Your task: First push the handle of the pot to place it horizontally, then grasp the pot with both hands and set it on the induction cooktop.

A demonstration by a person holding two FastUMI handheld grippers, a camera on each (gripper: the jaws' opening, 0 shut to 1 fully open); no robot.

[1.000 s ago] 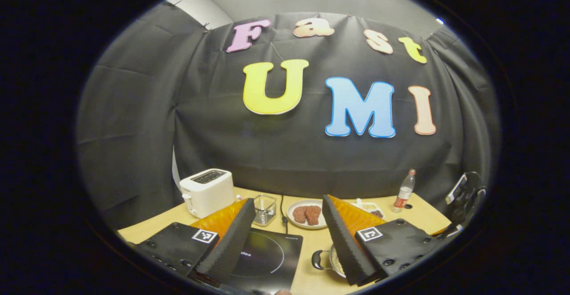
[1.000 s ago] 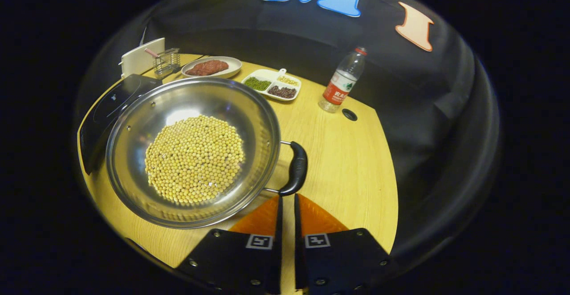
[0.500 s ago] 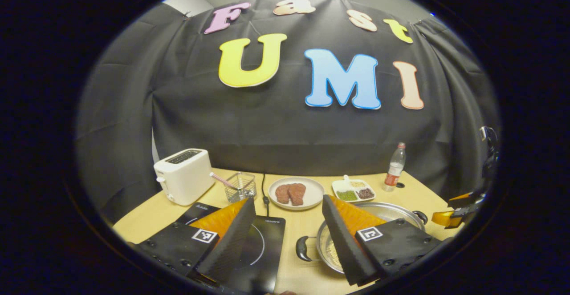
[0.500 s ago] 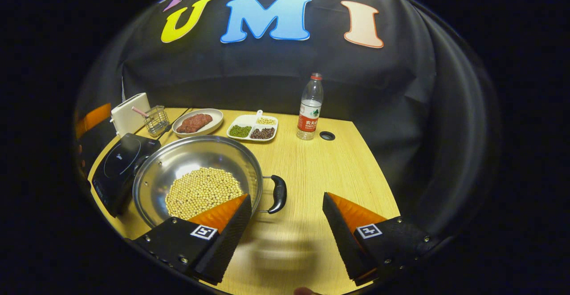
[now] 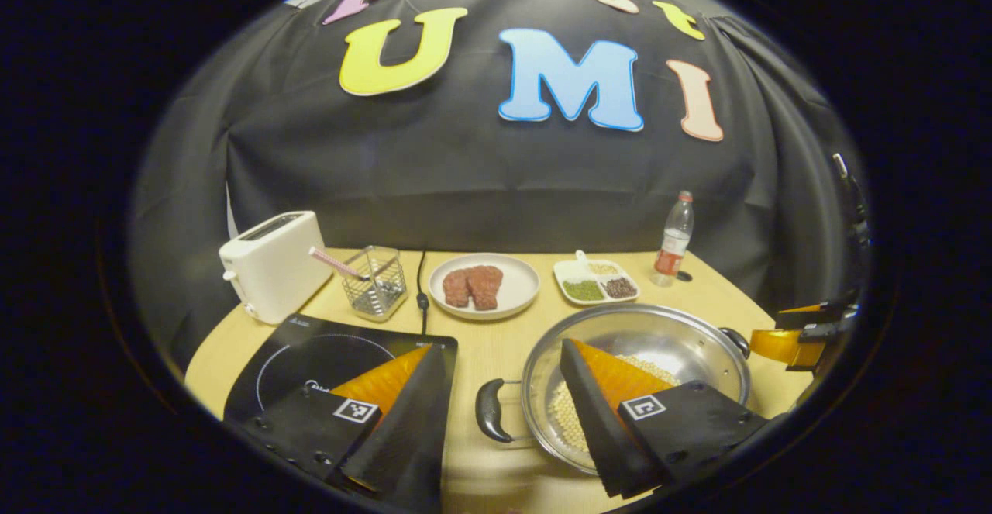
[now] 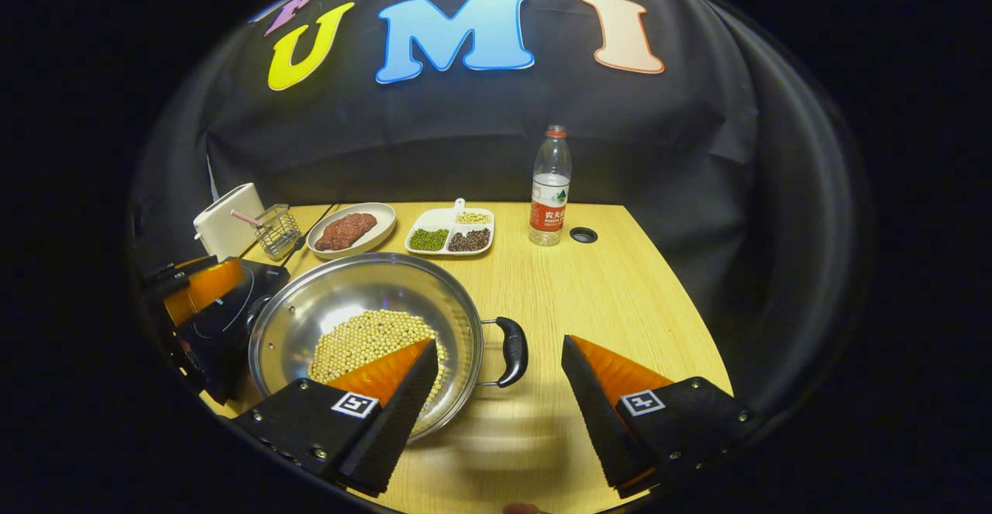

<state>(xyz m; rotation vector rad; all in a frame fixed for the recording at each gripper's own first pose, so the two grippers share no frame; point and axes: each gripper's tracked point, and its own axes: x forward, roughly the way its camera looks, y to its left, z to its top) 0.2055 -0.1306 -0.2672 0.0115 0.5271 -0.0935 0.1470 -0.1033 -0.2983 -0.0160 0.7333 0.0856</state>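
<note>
On the pale wooden table (image 6: 612,297) stands the steel pot (image 6: 364,320), its floor covered with yellow beans (image 6: 364,339), just to the right of the black induction cooktop (image 5: 310,351) and not on it; its two black handles point left and right across the table, one (image 5: 488,421) toward the cooktop, the other (image 6: 513,351) toward the bare side. In the left gripper view the left gripper (image 5: 500,390) hovers released, jaws spread wide; the near handle lies in the gap between its fingers, untouched, one finger over the cooktop and the other over the pot's bowl. In the right gripper view the right gripper (image 6: 500,386) is likewise released, jaws wide apart; the right-hand handle sits between its fingers just ahead of them, one finger overlapping the pot's rim, the other over bare table; neither finger presses on anything. Behind the pot lie a plate of red meat (image 5: 484,288), a divided dish of beans (image 6: 453,233) and a water bottle (image 6: 549,188); the bottle's red label carries writing too small to read. The cooktop bears a small brand mark, not legible; beyond it stand a white toaster (image 5: 267,266) and a wire basket (image 5: 376,285).
</note>
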